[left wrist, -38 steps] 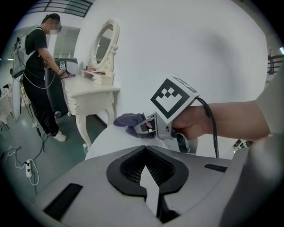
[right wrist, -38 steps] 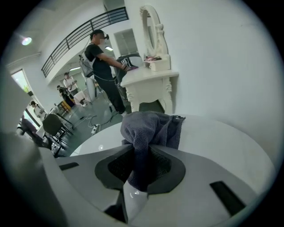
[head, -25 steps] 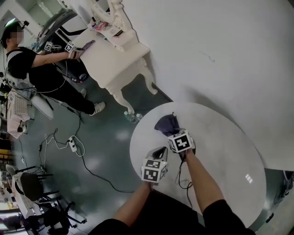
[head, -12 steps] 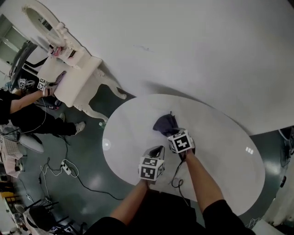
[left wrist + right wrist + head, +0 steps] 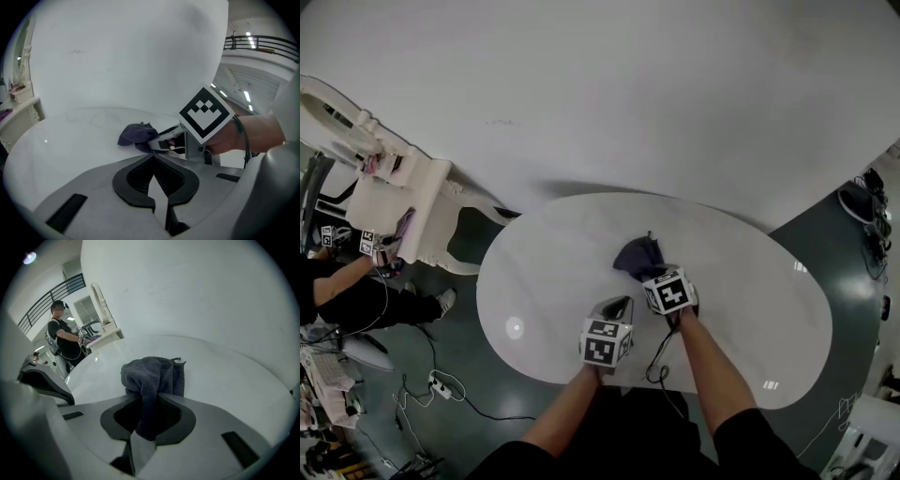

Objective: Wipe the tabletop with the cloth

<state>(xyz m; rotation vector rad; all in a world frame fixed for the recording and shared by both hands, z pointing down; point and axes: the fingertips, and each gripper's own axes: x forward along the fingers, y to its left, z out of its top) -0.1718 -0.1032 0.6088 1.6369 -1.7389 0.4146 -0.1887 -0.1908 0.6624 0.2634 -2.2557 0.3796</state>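
Observation:
A dark grey cloth [image 5: 639,255] lies bunched on the white oval tabletop [image 5: 750,309], a little past the middle. My right gripper [image 5: 649,273] is shut on the near end of the cloth [image 5: 154,373], a fold of which hangs down between its jaws [image 5: 144,401]. My left gripper [image 5: 615,307] sits just left of and nearer than the right one, low over the table, shut with nothing between its jaws [image 5: 153,157]. From the left gripper view the cloth [image 5: 136,133] lies ahead, beside the right gripper's marker cube [image 5: 205,114].
A white wall curves close behind the table. To the left stands an ornate white dressing table [image 5: 403,202], with another person [image 5: 63,341] working at it. Cables [image 5: 441,389] trail over the dark floor at lower left.
The head view has swung right, so the dressing table and the person slid to the left edge and more of the table shows. Both grippers and the cloth have barely moved.

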